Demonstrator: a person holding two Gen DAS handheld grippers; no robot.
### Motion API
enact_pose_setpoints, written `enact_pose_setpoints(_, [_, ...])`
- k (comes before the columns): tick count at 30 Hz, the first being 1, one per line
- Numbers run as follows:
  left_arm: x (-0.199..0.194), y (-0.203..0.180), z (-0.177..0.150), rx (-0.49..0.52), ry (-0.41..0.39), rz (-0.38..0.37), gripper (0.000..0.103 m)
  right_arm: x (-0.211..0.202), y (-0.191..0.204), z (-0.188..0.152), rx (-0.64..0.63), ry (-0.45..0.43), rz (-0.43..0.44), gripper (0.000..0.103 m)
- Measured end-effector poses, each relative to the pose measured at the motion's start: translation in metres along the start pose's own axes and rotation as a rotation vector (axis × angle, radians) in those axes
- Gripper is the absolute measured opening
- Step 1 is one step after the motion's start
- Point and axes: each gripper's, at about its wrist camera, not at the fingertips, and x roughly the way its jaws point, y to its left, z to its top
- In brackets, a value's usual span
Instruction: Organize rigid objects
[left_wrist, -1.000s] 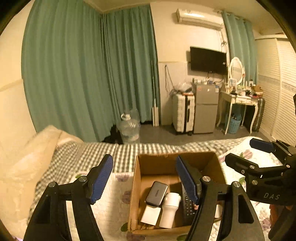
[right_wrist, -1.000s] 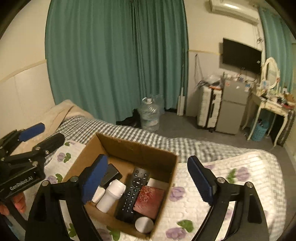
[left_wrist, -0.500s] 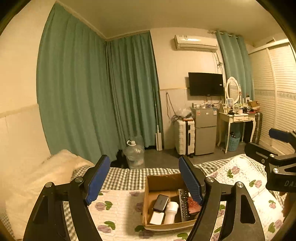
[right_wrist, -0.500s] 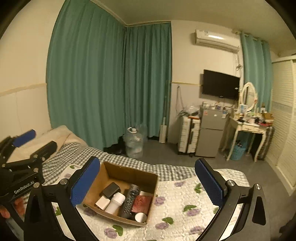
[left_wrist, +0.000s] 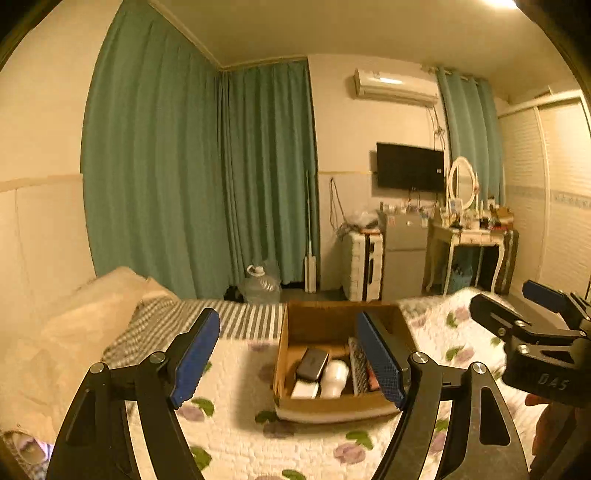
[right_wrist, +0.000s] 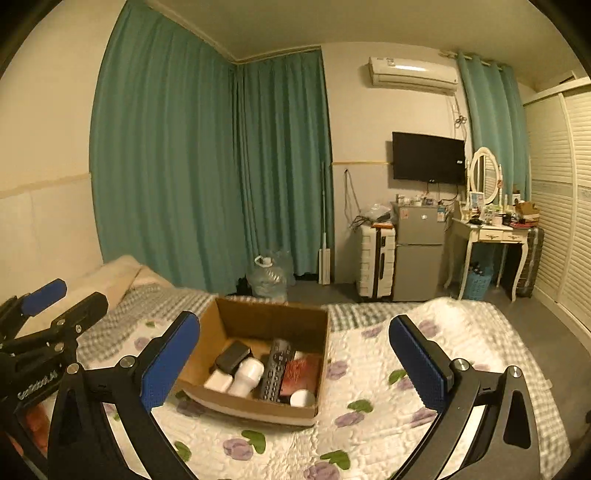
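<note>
Both grippers, left and right, hovered near the cardboard box on the bed, jaws apart and empty, apparently positioned for access to its contents.

Brown cardboard box on a white quilt with purple flowers and green leaves; grey-checked blanket; teal curtains; black remote.

Open cardboard box on the quilt, holding black remote, white bottle (lying down), red card, dark case
</note>
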Motion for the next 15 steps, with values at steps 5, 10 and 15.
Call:
enact_pose_setpoints(5, [0.024, -0.008, -0.041, 0.010, 0.035, 0.005, 0.079, 0.037, 0.002, -0.040, -0.026, 0.080, -0.014, 0.103])
enact_pose_setpoints(10, [0.032, -0.016, -0.051, 0.022, 0.085, -0.015, 0.079, 0.042, 0.001, -0.049, -0.025, 0.103, -0.009, 0.103])
enact_pose_setpoints(15, [0.028, -0.016, -0.047, 0.010, 0.086, -0.022, 0.079, 0.042, -0.002, -0.050, -0.020, 0.106, -0.012, 0.103])
